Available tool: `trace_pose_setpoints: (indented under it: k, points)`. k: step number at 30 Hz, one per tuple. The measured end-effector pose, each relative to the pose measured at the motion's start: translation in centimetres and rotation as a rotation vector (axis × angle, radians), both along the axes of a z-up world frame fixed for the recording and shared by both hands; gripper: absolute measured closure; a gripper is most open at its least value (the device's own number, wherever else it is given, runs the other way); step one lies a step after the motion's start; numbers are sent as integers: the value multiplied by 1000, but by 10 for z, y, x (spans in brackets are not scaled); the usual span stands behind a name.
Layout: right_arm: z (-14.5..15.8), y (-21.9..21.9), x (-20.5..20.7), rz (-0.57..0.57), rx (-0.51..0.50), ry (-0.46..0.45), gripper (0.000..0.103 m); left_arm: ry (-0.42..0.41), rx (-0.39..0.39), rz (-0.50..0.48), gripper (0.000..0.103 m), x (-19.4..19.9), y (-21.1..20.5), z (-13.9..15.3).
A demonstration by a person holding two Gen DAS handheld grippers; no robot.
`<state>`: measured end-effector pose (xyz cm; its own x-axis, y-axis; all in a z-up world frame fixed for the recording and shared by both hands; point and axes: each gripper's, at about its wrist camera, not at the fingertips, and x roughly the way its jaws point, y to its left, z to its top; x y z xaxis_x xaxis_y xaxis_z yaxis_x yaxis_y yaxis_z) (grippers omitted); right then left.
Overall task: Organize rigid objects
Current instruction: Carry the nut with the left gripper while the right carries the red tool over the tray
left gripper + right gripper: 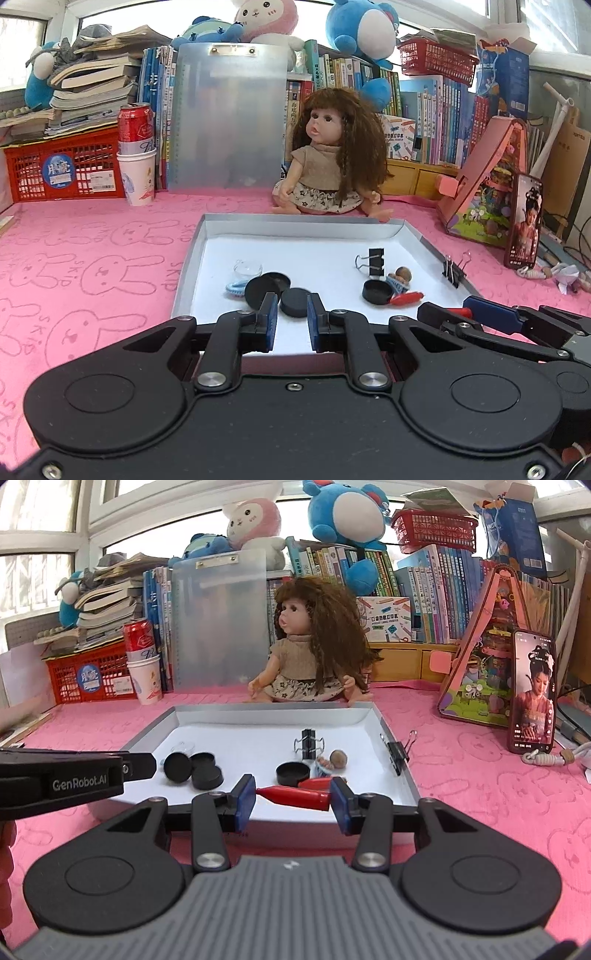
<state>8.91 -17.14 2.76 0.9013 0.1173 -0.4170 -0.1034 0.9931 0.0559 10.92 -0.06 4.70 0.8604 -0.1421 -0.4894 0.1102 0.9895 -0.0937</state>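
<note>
A shallow white tray point(413, 230) point(391, 764) lies on the pink mat. In it are black round lids point(294, 302) point(207, 771), a clear small dish point(248, 268), a black binder clip point(375, 260) point(308, 744), a black cap point(377, 291) point(292, 773), a tiny baby figurine point(400, 276) point(334, 760) and red cone-shaped pieces point(406, 298) point(295, 796). My left gripper point(291, 317) is open, its jaws either side of a black lid. My right gripper point(293, 800) is open around a red cone piece, which spans the gap; whether the pads touch it is unclear.
A second binder clip point(452, 271) point(397, 755) is clipped on the tray's right rim. A doll point(328, 155) point(310, 646) sits behind the tray. A phone point(532, 690), a paper cup with a can point(137, 166), a red crate point(62, 166) and books line the back.
</note>
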Motion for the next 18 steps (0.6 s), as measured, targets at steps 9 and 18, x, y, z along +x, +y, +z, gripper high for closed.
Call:
trace_pose_setpoints:
  k: [9,18]
  points:
    - [0,-8,11,-17,28,12,53,17,-62,8,87,-5,12,1]
    - [-10,-9,3,-20,24,30,53,61,6,11,70,-69,-1,-42]
